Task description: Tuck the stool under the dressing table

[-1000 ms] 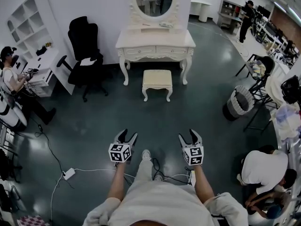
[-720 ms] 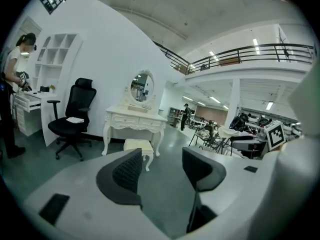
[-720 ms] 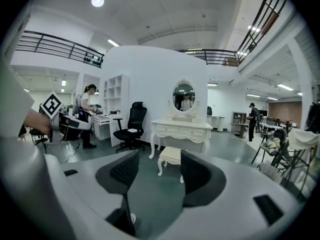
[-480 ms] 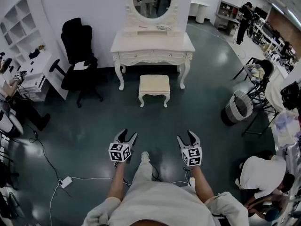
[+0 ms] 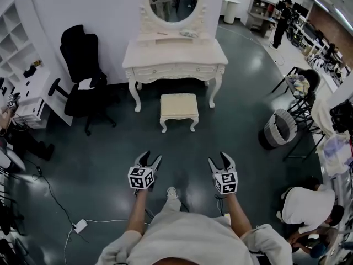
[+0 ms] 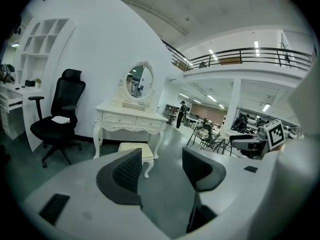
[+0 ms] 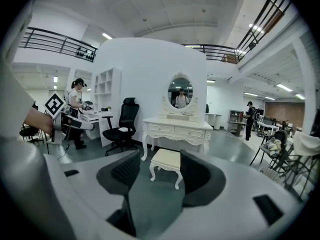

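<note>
A cream stool [image 5: 178, 106] stands on the dark floor just in front of the white dressing table [image 5: 175, 57], which carries an oval mirror [image 5: 170, 0]. The stool is outside the table's legs. My left gripper [image 5: 149, 159] and right gripper [image 5: 219, 159] are held side by side well short of the stool, both open and empty. The left gripper view shows the stool [image 6: 136, 149] and the table [image 6: 129, 121] beyond the left gripper [image 6: 161, 169]. In the right gripper view the stool [image 7: 166, 160] sits between the jaws of the right gripper [image 7: 159, 171], far off, before the table [image 7: 177, 127].
A black office chair [image 5: 81, 68] stands left of the table. At the right are a wire bin [image 5: 278, 127] and a folding chair [image 5: 302, 84]. A white power strip [image 5: 80, 225] and cables lie on the floor at the left. A person [image 5: 304, 202] crouches at the lower right.
The view has moved forward: stool and dressing table have slid lower and nearer in the head view. Both grippers keep their place and stay open.
</note>
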### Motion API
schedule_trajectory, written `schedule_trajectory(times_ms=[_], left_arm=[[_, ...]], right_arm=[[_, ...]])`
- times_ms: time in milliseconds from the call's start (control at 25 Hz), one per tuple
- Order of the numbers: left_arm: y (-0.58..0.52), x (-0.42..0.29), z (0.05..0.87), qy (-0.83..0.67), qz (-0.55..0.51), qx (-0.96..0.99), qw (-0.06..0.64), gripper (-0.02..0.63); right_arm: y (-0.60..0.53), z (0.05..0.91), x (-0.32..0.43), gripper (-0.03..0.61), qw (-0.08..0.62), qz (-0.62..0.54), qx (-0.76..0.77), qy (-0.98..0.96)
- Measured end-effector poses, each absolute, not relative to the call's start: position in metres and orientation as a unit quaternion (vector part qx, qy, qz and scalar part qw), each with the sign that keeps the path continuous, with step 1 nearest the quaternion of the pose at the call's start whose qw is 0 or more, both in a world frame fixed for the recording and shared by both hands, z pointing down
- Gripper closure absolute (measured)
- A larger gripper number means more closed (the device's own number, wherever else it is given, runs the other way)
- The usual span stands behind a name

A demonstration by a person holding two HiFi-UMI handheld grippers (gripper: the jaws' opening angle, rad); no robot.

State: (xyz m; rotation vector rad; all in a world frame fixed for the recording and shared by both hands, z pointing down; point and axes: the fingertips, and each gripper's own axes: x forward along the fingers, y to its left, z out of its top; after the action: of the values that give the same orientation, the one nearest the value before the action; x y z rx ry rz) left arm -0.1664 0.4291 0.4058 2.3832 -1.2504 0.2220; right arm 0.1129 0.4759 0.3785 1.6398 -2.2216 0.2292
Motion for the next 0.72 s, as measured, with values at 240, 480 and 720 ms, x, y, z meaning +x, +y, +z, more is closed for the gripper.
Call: schedule_trajectory(times_ms=[240, 480, 720], left_arm=[[0.362, -0.168, 0.402, -0.438, 0.079, 0.868, 0.220, 0.370], [0.305, -0.169, 0.402, -0.425, 0.080, 0.875, 0.219, 0.370], [0.277, -0.175, 0.407, -0.420, 0.084, 0.877, 0.219, 0.370]], right_arm=[[0.417, 0.373, 0.107, 0.342, 0.186, 0.080, 0.594, -0.779], [0.367, 0.373, 0.100, 0.342, 0.185, 0.081, 0.603, -0.771], [0.342, 0.380, 0.092, 0.344, 0.189, 0.086, 0.605, -0.769]])
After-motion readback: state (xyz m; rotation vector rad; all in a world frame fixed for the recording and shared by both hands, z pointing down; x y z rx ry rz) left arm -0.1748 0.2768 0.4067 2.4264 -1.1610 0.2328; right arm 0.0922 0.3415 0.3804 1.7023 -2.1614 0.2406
